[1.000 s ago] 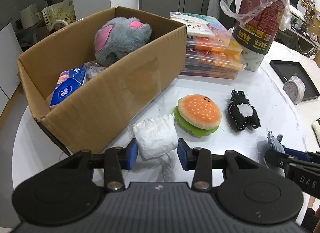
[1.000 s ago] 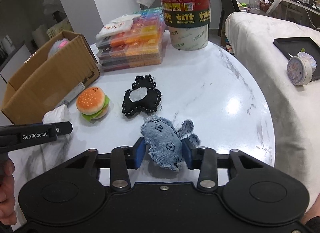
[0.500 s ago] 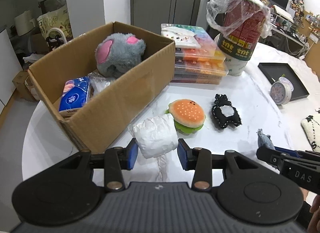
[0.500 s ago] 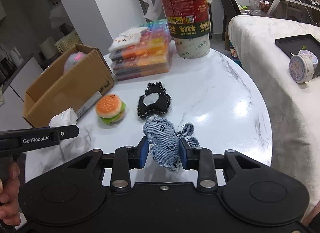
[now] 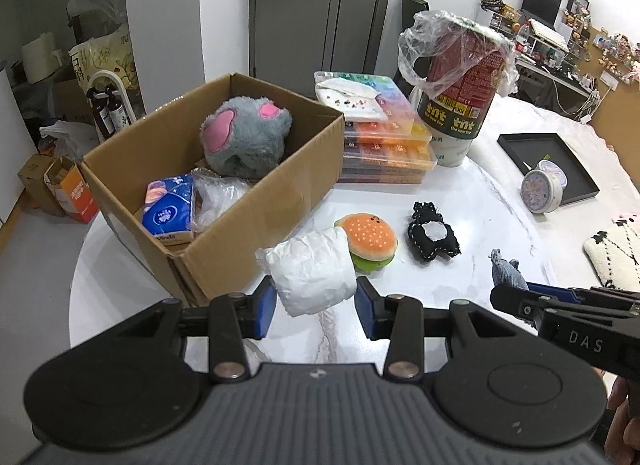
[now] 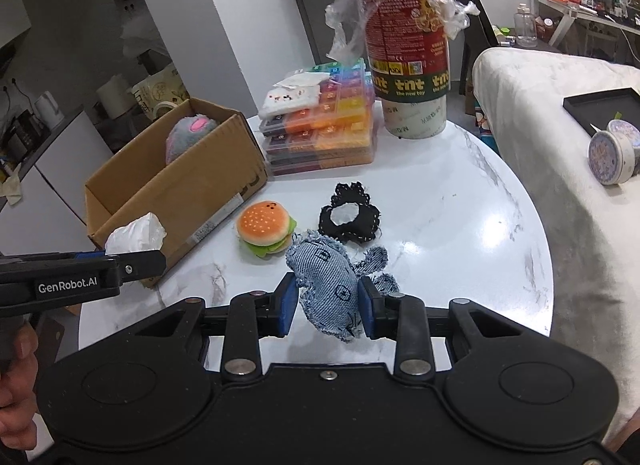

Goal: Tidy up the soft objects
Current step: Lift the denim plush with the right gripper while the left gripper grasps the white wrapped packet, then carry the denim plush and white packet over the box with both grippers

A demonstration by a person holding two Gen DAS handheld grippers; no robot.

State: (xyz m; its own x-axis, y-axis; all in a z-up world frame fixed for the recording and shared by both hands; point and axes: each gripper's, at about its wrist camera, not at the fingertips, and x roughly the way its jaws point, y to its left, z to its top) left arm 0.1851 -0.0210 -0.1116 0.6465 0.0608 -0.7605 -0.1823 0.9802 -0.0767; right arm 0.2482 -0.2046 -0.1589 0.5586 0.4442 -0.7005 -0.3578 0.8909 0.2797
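Observation:
My left gripper (image 5: 316, 307) is shut on a white crumpled soft packet (image 5: 312, 269) and holds it above the white table, just right of the cardboard box (image 5: 256, 201). In the box lie a grey plush with pink ears (image 5: 244, 137), a blue tissue pack (image 5: 168, 217) and a clear bag. My right gripper (image 6: 327, 307) is shut on a blue denim soft toy (image 6: 328, 285), lifted off the table. A plush burger (image 6: 264, 227) and a black soft toy with a white patch (image 6: 350, 219) lie on the table between the box and the grippers.
A stack of coloured bead cases (image 5: 384, 137) and a tall red tub under plastic wrap (image 5: 460, 85) stand behind the toys. To the right, a white cloth surface carries a black tray (image 5: 548, 165) and a round tin (image 5: 544, 189). The round table's edge (image 6: 536, 225) curves at the right.
Both grippers have risen with their loads; the white packet and the denim toy now hang above the table. The box and toys look smaller and further below.

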